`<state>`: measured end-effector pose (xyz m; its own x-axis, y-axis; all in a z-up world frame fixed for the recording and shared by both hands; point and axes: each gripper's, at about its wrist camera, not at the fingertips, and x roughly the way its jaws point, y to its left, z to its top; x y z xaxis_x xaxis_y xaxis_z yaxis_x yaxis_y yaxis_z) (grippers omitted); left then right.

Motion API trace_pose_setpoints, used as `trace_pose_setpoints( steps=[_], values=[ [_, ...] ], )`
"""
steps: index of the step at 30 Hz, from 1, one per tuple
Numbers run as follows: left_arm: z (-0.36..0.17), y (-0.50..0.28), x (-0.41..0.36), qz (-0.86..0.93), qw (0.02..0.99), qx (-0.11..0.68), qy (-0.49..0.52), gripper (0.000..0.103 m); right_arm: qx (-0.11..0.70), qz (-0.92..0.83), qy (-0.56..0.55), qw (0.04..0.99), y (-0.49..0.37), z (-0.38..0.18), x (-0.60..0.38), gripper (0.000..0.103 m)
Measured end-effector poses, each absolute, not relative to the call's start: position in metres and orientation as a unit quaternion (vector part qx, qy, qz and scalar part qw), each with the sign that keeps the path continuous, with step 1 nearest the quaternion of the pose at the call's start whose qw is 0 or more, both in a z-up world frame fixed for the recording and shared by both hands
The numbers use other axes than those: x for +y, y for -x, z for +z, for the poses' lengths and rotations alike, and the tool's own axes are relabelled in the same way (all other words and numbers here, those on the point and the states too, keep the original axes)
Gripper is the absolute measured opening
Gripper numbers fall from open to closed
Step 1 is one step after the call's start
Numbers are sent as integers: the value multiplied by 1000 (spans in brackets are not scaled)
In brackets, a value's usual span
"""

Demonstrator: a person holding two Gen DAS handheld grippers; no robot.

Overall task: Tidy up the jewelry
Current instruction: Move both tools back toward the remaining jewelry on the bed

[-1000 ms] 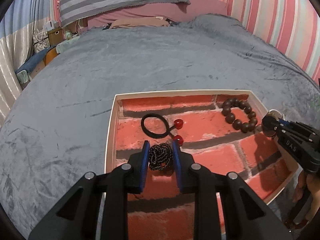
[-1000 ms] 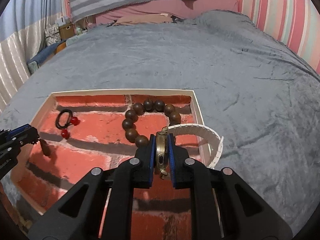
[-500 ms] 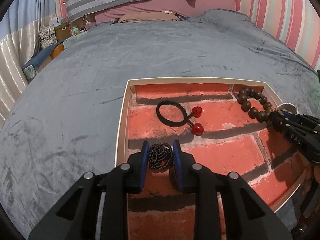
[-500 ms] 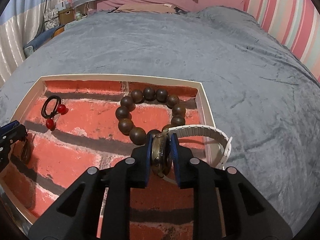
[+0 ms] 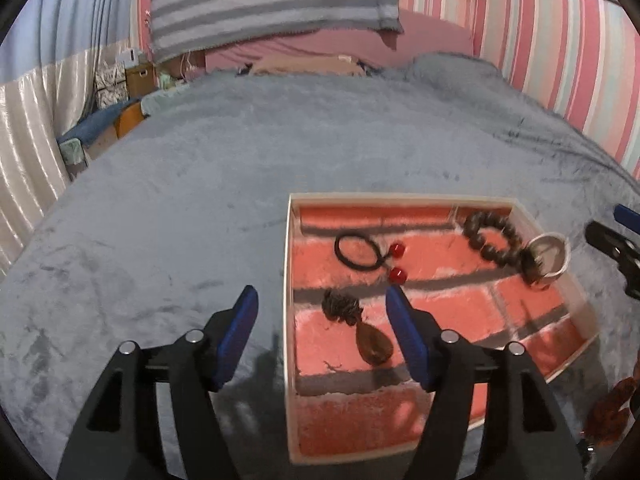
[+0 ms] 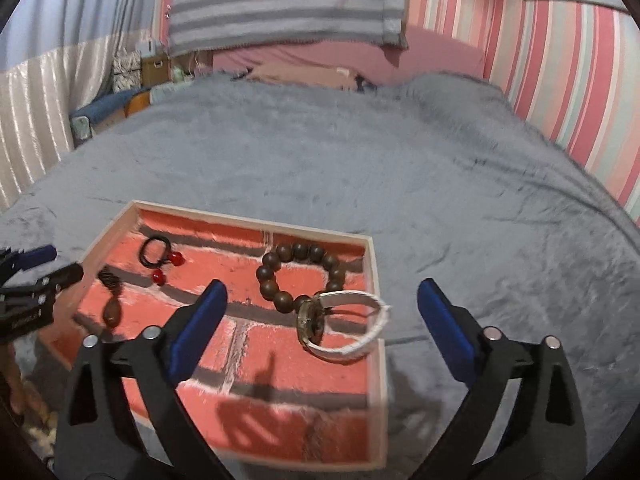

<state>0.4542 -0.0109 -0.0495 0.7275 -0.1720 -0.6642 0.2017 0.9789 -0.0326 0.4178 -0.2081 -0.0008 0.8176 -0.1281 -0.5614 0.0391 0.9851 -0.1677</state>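
Now both grippers' jaws gape empty: the pendant necklace (image 5: pixel 360 328) lies released between the left pair, the watch (image 6: pixel 340 328) ahead of the right's, both inside the tray (image 5: pixel 286 280).

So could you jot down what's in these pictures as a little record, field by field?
setting: grey blanket on a bed
tray: shallow tray, brick-pattern floor
in tray, far left: black hair tie with two red beads
in tray, near left: pendant necklace, cord bunched up
in tray, right: brown bead bracelet touching white-strap watch
left gripper: open, holding nothing
right gripper: open, holding nothing
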Motion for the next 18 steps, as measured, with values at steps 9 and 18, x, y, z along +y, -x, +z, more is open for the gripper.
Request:
trace_pose_setpoints(
  steps=[9, 18],
  values=[
    [18, -381, 8, -84, 953, 289, -12, 91, 265, -53, 81, 959, -323, 32, -226, 99],
    [32, -288, 18, -77, 959, 271, -20, 94, 263, -80, 52, 960, -241, 15, -258, 99]
  ],
)
